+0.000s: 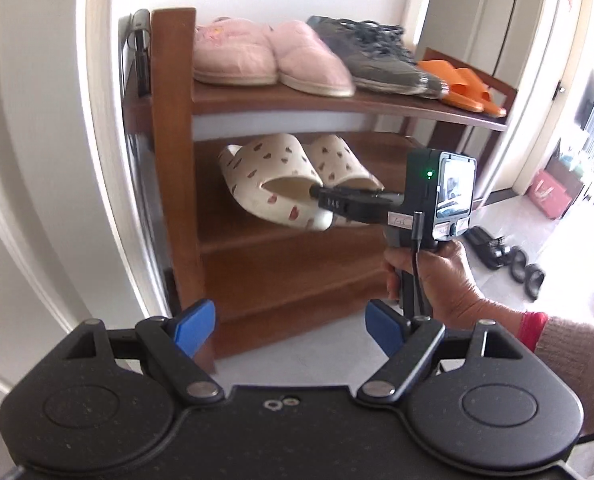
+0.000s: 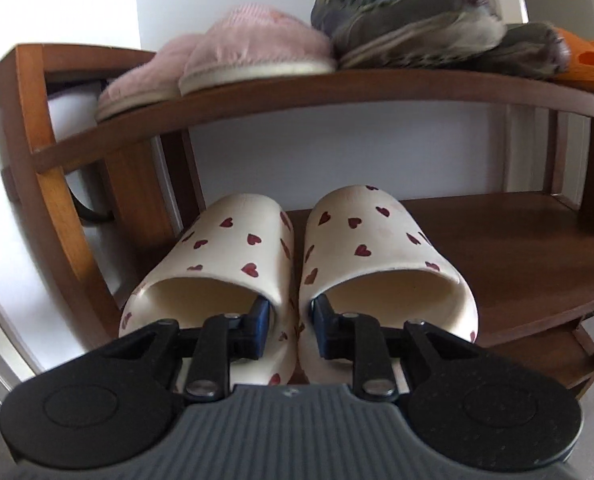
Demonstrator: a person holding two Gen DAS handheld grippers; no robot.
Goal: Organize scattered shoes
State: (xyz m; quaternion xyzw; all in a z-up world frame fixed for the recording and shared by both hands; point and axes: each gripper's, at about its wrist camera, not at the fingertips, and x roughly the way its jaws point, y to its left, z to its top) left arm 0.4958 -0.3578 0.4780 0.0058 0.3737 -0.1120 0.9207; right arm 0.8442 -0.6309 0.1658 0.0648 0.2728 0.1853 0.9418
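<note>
A pair of cream slippers with red hearts is at the left of the brown shoe rack's middle shelf, toes pointing in. My right gripper has one finger inside each slipper and is shut on their two touching inner walls. In the left wrist view the same slippers look tilted over that shelf, with the right gripper reaching in from the right, held by a hand. My left gripper is open and empty, back from the rack, low in front of it.
On the rack's top shelf sit pink fluffy slippers, grey sneakers and orange slides. Black sandals lie on the floor to the right, with a pink box beyond. A white door frame borders the rack's left.
</note>
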